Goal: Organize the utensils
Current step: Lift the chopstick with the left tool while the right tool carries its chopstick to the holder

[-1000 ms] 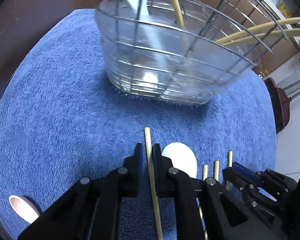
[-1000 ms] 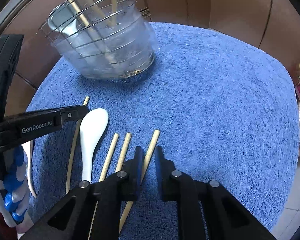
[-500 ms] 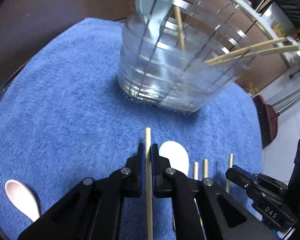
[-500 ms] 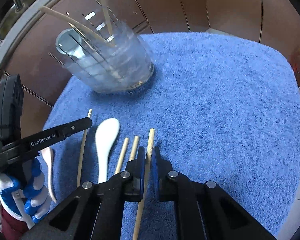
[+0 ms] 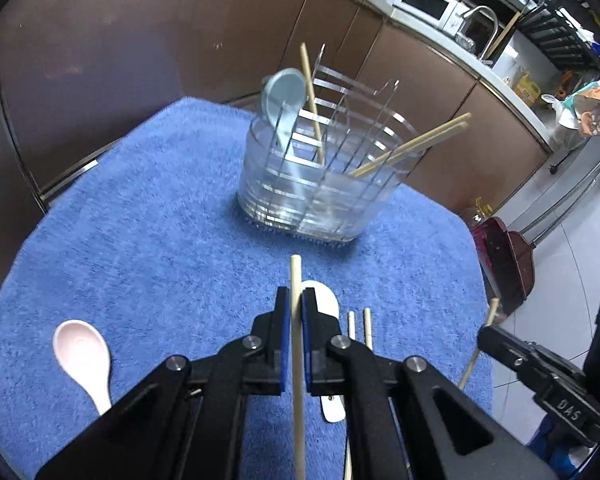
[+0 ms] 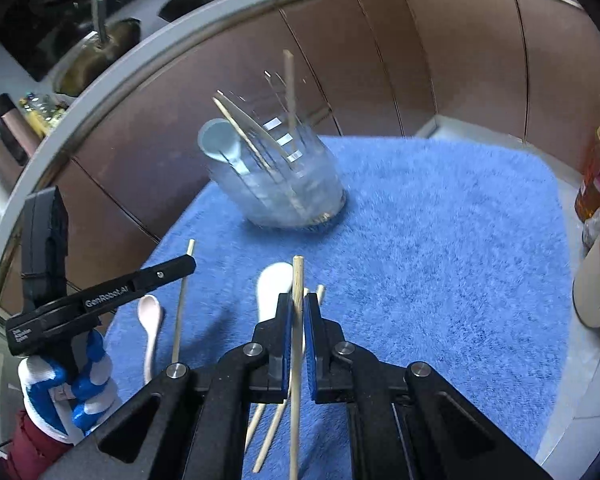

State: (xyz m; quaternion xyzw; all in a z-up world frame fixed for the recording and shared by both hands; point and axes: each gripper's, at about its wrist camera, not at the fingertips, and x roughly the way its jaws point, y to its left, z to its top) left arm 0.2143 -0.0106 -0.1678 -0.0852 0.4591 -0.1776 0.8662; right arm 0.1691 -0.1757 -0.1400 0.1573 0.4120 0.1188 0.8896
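Note:
My left gripper (image 5: 296, 306) is shut on a wooden chopstick (image 5: 297, 276) and holds it above the blue towel (image 5: 148, 232). My right gripper (image 6: 297, 308) is shut on another wooden chopstick (image 6: 298, 276), also lifted. A clear utensil holder with a wire frame (image 5: 320, 184) stands at the back of the towel, with three chopsticks and a pale blue spoon (image 5: 284, 96) in it; it also shows in the right wrist view (image 6: 284, 184). A white spoon (image 6: 274, 286), a pink spoon (image 5: 86, 354) and two chopsticks (image 5: 358, 324) lie on the towel.
Brown cabinet fronts (image 5: 140, 48) close off the back. A dustpan (image 5: 504, 256) stands on the floor at the right. A bottle (image 6: 592, 172) and a white pot (image 6: 596, 280) stand beyond the towel's right edge. The left gripper (image 6: 100, 296) appears in the right wrist view.
Both grippers closed on their chopsticks and lifted them off the towel. Both views now sit higher and further back from the holder.

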